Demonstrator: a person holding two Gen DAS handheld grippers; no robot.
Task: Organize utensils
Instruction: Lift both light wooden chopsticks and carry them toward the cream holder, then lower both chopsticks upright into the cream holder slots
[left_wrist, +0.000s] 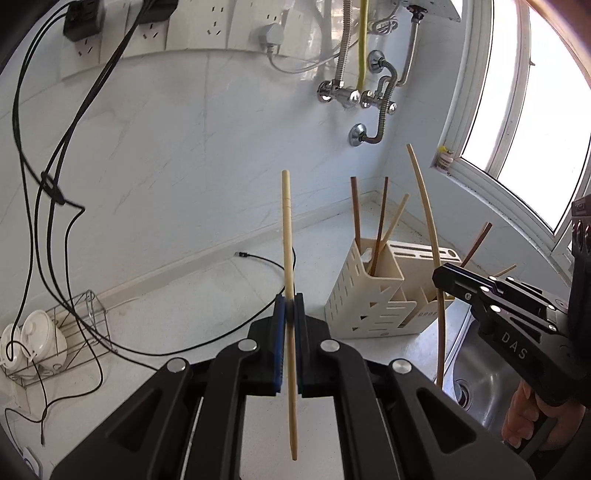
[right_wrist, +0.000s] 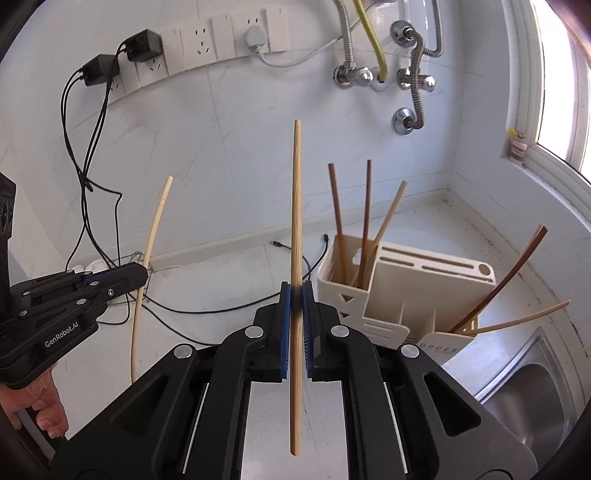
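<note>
White desk (left_wrist: 207, 295) below; both jaws clamped on upright chopsticks (right_wrist: 296, 236), holder (right_wrist: 345, 280) ahead-right, nearer right gripper (right_wrist: 296, 314).

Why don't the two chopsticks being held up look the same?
The left tool holds a pale, cream chopstick with a thin ring line near its top; the right tool holds a darker, tan chopstick with visible grain and no ring. The pale one looks thinner. Both stand upright, pinched near the middle by shut tools, above the counter.
</note>
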